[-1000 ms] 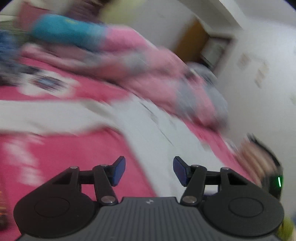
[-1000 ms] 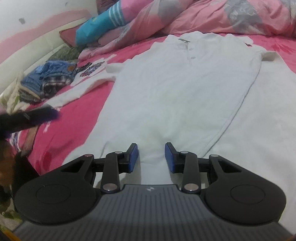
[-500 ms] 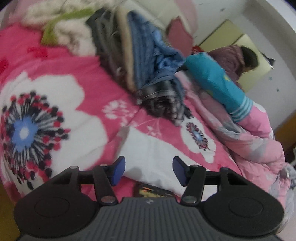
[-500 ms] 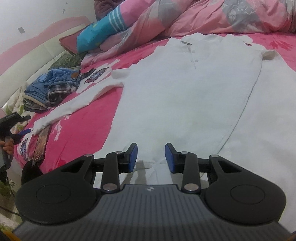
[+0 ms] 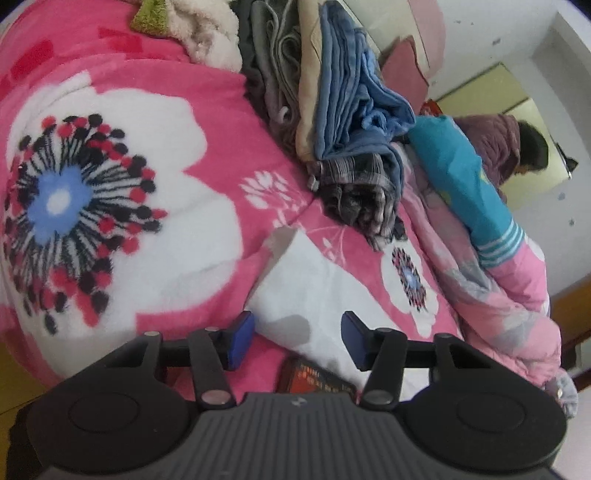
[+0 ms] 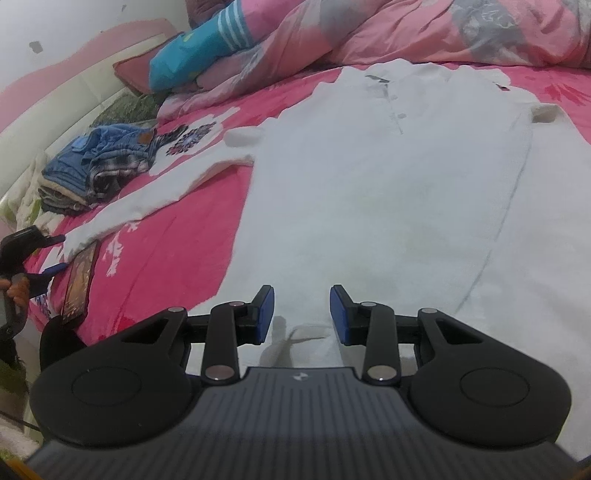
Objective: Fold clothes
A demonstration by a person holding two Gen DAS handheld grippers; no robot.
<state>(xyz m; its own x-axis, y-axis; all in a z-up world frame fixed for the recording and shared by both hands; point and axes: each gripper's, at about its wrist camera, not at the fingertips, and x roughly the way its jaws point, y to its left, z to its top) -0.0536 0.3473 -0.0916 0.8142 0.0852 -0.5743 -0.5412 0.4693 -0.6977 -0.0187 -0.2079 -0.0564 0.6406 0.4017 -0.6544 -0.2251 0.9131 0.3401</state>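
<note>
A white long-sleeved polo shirt [image 6: 388, 192] lies flat, front up, on a pink flowered blanket [image 6: 166, 251], collar at the far end. Its left sleeve [image 6: 155, 195] stretches out toward the bed's edge. My right gripper [image 6: 302, 314] is open just above the shirt's bottom hem, nothing between its blue pads. In the left wrist view the sleeve's cuff end [image 5: 306, 291] lies straight ahead of my open left gripper [image 5: 297, 339], which hovers over it without touching. That left gripper [image 6: 48, 258] also shows at the far left of the right wrist view, held by a hand.
A phone [image 5: 314, 380] [image 6: 79, 280] lies on the blanket beside the cuff. A stack of folded clothes [image 5: 332, 122] [image 6: 96, 170] sits behind the sleeve. A pink quilt [image 6: 424, 33] and a blue pillow [image 6: 199, 48] line the far side. The blanket [image 5: 110, 192] drops off at the bed's edge.
The left gripper swung away from the quilt side to the bed's edge and has moved in closer over the sleeve's cuff. The right gripper has edged slightly back along the hem, still open.
</note>
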